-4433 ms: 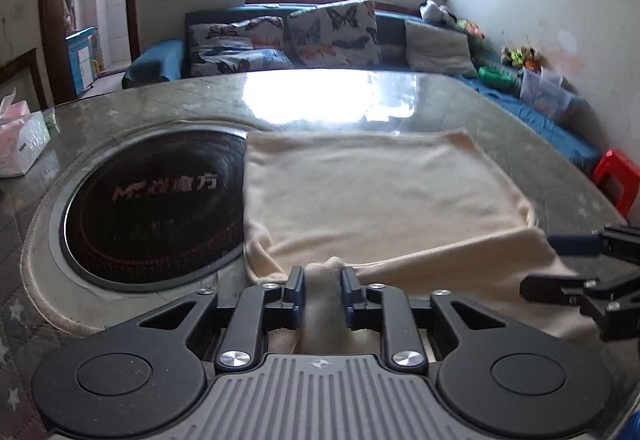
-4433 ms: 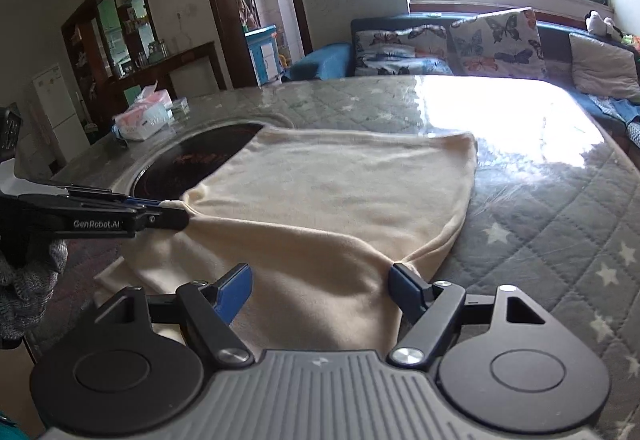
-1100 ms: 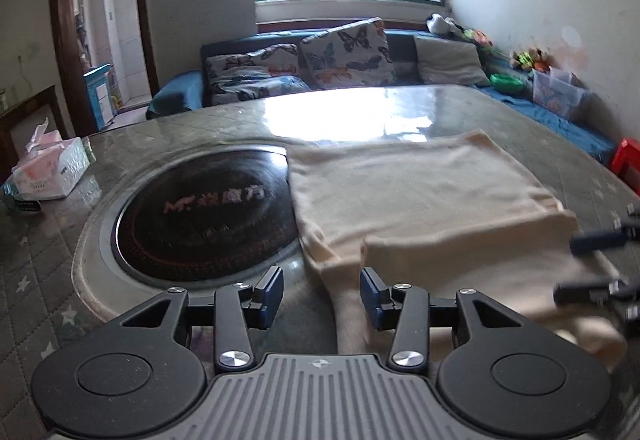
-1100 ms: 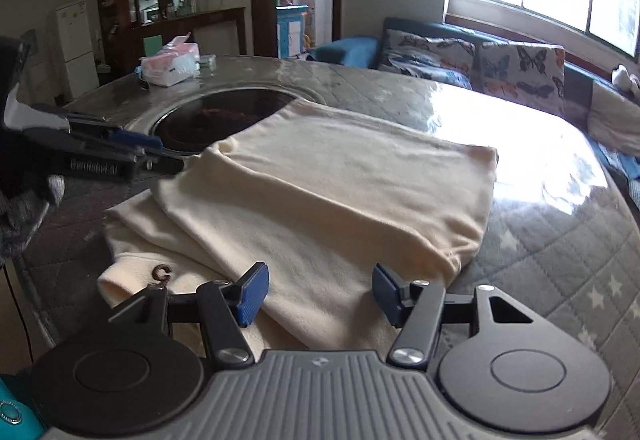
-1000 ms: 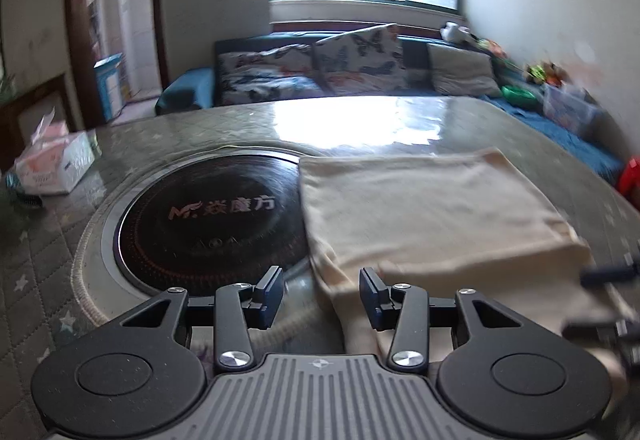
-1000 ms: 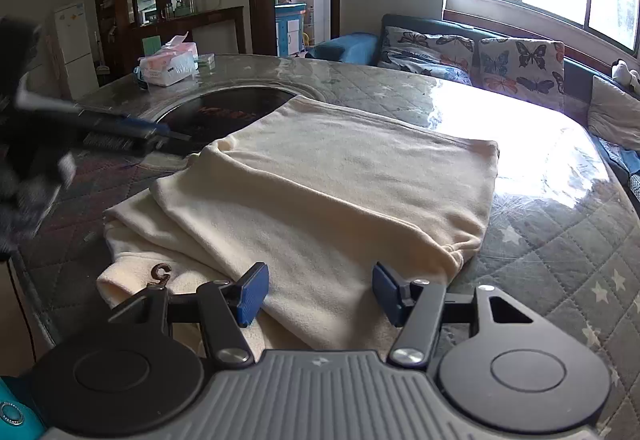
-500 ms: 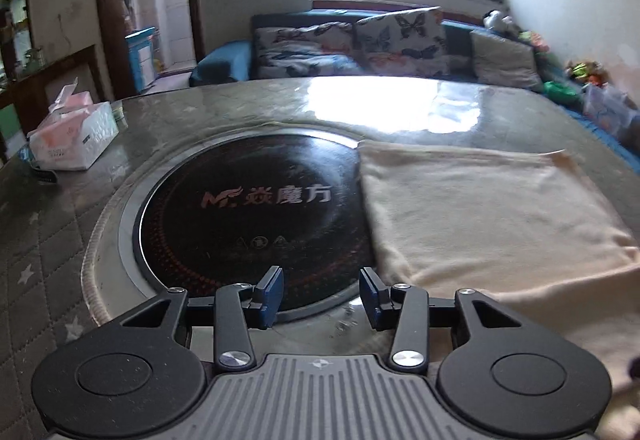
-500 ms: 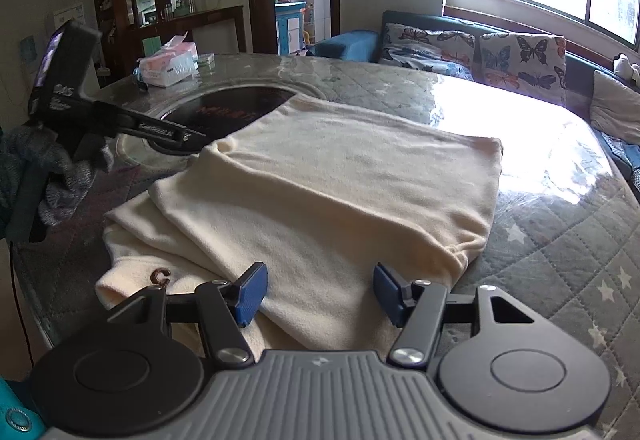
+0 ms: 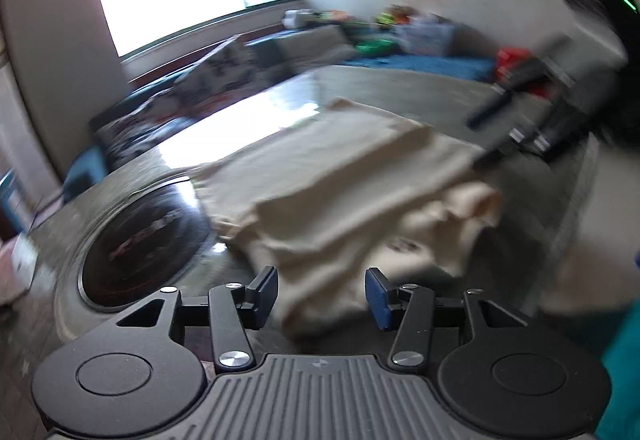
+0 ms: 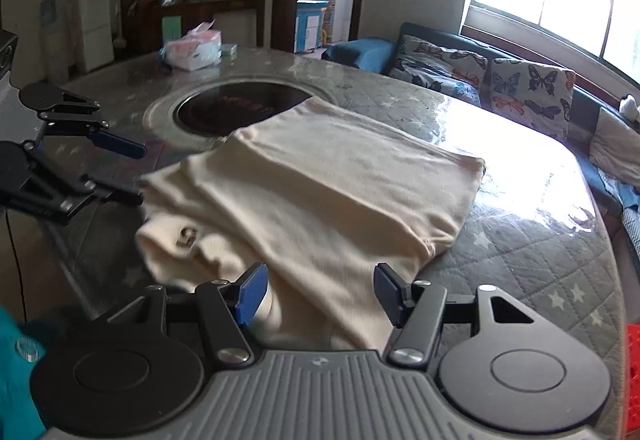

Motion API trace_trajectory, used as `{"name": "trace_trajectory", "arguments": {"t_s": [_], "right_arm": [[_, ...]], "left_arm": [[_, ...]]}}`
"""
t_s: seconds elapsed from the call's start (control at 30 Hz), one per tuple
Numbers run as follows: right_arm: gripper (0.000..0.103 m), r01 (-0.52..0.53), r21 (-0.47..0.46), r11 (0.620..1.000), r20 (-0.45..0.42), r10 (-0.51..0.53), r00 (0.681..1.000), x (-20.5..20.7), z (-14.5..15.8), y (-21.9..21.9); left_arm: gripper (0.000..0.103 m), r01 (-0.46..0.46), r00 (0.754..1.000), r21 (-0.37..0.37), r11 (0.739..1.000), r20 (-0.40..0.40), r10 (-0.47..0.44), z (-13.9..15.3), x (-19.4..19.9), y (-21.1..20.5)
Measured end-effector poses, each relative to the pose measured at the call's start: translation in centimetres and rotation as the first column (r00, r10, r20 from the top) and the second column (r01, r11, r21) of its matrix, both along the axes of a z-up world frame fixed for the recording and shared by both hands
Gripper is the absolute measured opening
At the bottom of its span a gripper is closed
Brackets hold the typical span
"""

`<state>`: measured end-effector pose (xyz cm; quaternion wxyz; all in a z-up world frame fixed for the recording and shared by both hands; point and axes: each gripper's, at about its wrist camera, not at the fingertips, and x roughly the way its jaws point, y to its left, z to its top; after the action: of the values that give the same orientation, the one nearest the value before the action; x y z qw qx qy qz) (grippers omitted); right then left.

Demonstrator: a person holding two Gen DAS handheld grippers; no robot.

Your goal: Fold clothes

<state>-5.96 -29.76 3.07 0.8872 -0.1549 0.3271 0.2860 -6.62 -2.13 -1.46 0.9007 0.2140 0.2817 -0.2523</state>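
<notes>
Your left tongs point(image 9: 320, 290), jaws opening and empty, and right tongs point(image 10: 318, 294), parted and empty, flank the cream garment's point(image 10: 320, 180) rumpled near edge, ready to grip the next fold.

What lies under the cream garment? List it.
The cream garment lies on the quilted table cover; one corner overlaps the round black cooktop. Its own lower folded layers are hidden.
</notes>
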Motion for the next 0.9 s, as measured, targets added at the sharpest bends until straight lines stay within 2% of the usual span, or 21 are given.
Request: {"name": "trace_trajectory", "arguments": {"t_s": [0.1,0.33,0.43,0.5,0.57,0.67,0.77,0.9], "right_arm": [[0.061,-0.023,-0.032,0.999,-0.006,0.023,1.0,-0.8,-0.2,0.0],[0.065,-0.07,-0.099,0.993,0.0,0.07,0.998,-2.0,-0.9,0.3],[0.065,-0.084,-0.13,0.988,0.01,0.086,0.996,-2.3,-1.2,0.4],[0.065,-0.104,-0.15,0.983,0.021,0.108,0.994,-2.5,-1.5,0.7],[0.066,-0.115,-0.158,0.981,0.031,0.121,0.992,-2.5,-1.6,0.9],[0.066,-0.14,-0.164,0.977,0.056,0.151,0.987,-2.2,-1.9,1.6],[0.065,-0.144,-0.149,0.978,0.072,0.156,0.985,-1.3,-2.1,2.2],[0.054,-0.134,-0.101,0.986,0.056,0.14,0.988,0.7,-2.4,2.5]], "left_arm": [[0.052,0.03,0.999,0.047,0.998,0.034,-0.032,-1.1,-0.2,-1.2],[0.051,0.059,0.994,0.04,0.997,0.091,-0.062,-2.0,0.6,-3.1],[0.037,0.052,0.994,0.015,0.999,0.097,-0.053,-1.9,0.9,-3.5],[0.022,0.039,0.995,-0.022,0.999,0.092,-0.037,-1.3,1.4,-3.4],[0.014,0.02,0.996,-0.06,0.998,0.089,-0.014,-0.5,2.1,-3.3],[0.011,-0.025,0.998,-0.137,0.99,0.059,0.034,0.7,3.8,-2.7],[0.011,-0.056,0.997,-0.18,0.982,0.043,0.064,1.3,5.2,-2.3],[0.01,-0.072,0.996,-0.196,0.978,0.029,0.08,1.4,6.1,-2.0]]}}
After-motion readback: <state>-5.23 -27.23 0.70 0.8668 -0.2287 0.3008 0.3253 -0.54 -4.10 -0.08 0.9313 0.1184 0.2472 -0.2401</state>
